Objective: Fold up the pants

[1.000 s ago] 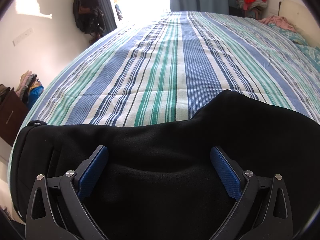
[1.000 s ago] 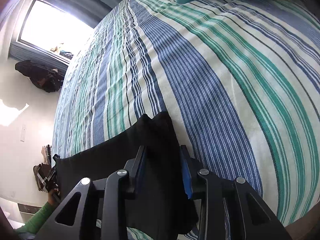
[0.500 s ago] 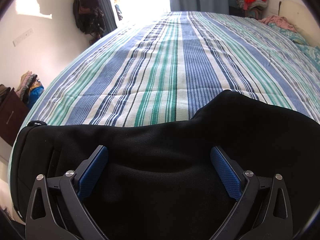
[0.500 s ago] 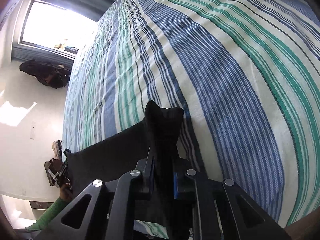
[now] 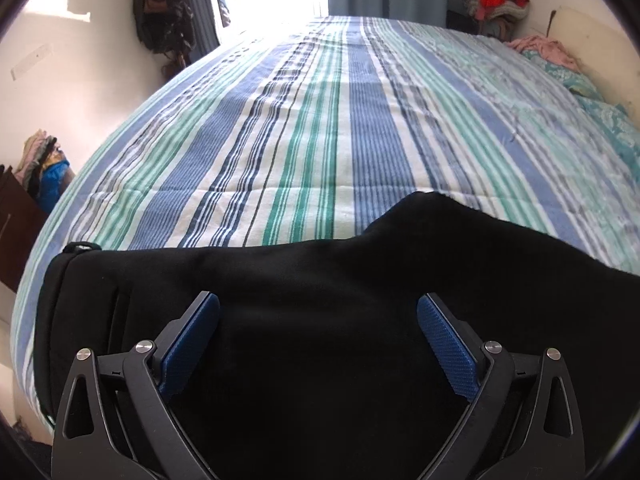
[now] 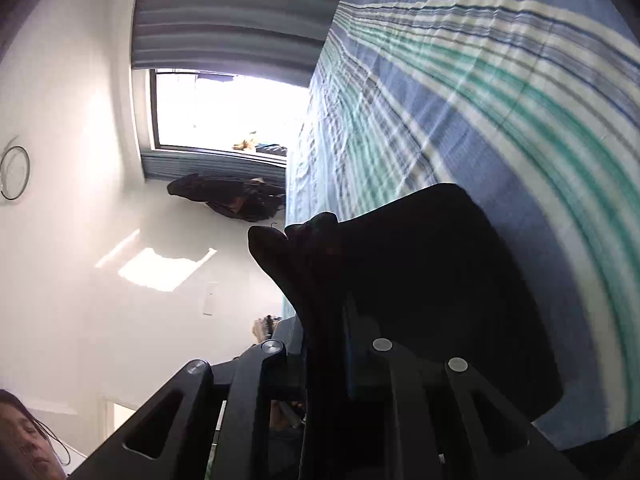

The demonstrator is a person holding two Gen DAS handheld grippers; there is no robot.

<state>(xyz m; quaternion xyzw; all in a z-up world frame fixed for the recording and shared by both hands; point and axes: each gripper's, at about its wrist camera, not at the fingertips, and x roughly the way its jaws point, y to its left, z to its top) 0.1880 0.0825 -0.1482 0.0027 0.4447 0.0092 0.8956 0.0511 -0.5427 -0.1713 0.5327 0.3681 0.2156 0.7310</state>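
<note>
Black pants (image 5: 320, 320) on striped bed (image 5: 320, 140); left gripper (image 5: 318, 320) spread wide above them; right gripper (image 6: 326, 344) pinching raised end, seemingly cuff.

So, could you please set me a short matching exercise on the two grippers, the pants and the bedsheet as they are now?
Things:
1. left gripper
2. right gripper
3. pants
4. bedsheet

States:
A. striped blue, green and white
B. open, above black cloth
C. black, partly lying on the bed
D. shut on a pinch of black cloth

Pairs: 1-B, 2-D, 3-C, 4-A
</note>
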